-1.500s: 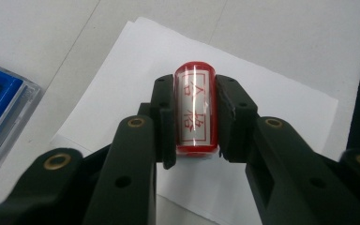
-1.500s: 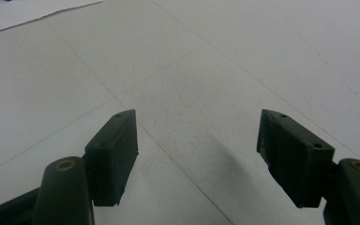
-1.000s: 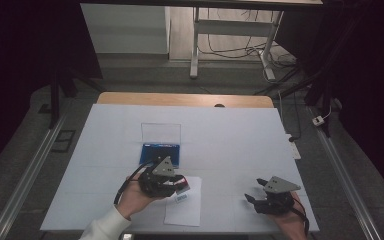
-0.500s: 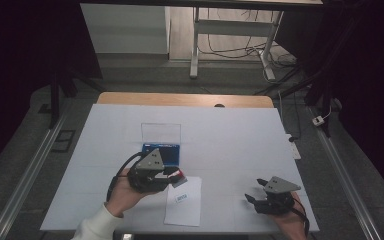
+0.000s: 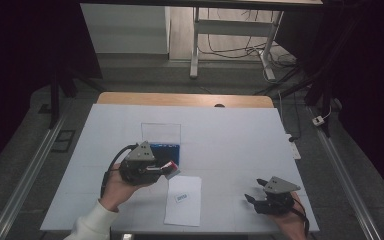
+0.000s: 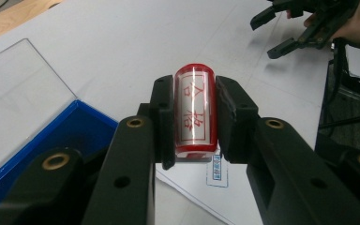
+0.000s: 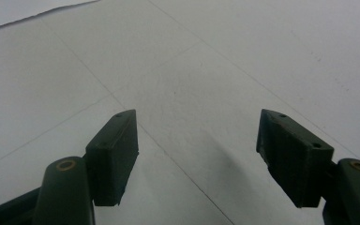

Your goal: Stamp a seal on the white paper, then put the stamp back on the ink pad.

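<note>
Already stamped, seemingly: blue mark on paper (image 5: 182,200), frame centre-bottom. Left gripper (image 6: 194,117) grasping red stamp (image 6: 194,110); return to blue case (image 5: 162,148) left. Right gripper (image 7: 197,154) released, idle.

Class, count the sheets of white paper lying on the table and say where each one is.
1. The sheet of paper lies near the table's front edge, between the left gripper and right gripper.

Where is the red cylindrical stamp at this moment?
The red cylindrical stamp is clamped between the jaws of the left gripper, above the white paper sheet, right of the open blue ink-pad case.
</note>
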Action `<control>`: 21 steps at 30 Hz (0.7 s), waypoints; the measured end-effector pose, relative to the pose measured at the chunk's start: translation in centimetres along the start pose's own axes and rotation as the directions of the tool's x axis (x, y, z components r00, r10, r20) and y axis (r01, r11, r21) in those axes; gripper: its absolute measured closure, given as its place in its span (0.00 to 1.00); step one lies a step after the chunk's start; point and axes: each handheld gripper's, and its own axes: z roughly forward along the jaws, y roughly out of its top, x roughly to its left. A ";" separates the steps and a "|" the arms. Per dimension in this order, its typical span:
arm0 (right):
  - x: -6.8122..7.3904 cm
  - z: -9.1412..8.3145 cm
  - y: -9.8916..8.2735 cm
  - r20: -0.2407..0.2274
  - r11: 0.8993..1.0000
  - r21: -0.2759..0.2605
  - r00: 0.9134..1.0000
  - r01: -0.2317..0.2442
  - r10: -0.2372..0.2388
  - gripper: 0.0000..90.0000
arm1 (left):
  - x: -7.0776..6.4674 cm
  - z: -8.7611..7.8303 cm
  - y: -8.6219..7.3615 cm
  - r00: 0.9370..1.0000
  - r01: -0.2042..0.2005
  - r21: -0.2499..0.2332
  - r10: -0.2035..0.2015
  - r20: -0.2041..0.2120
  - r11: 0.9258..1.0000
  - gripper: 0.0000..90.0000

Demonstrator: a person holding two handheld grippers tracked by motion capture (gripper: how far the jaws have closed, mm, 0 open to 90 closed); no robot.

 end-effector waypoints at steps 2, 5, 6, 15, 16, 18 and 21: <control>0.0 -0.1 0.0 0.001 1.000 -0.001 1.000 -0.002 0.002 0.33 | 0.4 0.2 -0.1 1.000 0.010 0.002 -0.010 -0.010 1.000 0.78; -0.1 0.0 0.0 0.001 1.000 -0.001 1.000 -0.001 0.001 0.33 | 1.0 0.6 -0.2 0.999 0.017 0.010 -0.016 -0.031 1.000 0.78; -0.1 -0.1 0.0 0.004 1.000 -0.002 1.000 0.002 -0.002 0.33 | 1.2 0.8 -0.2 0.999 0.019 0.010 -0.019 -0.032 1.000 0.78; -0.1 -0.1 0.0 0.001 1.000 -0.006 1.000 0.000 0.000 0.33 | 3.3 2.0 -1.1 0.994 0.059 0.042 -0.055 -0.093 0.997 0.78; -0.1 -0.1 0.0 0.002 1.000 -0.006 1.000 0.000 0.000 0.33 | 3.7 2.2 -1.2 0.993 0.063 0.047 -0.058 -0.102 0.997 0.78; -0.1 -0.1 0.0 0.001 1.000 -0.006 1.000 -0.001 0.001 0.33 | 4.2 2.4 -1.4 0.992 0.074 0.047 -0.068 -0.110 0.996 0.78; -0.1 -0.1 0.0 -0.001 1.000 -0.003 1.000 0.001 -0.001 0.33 | 4.9 3.0 -1.7 0.988 0.081 0.066 -0.072 -0.137 0.994 0.78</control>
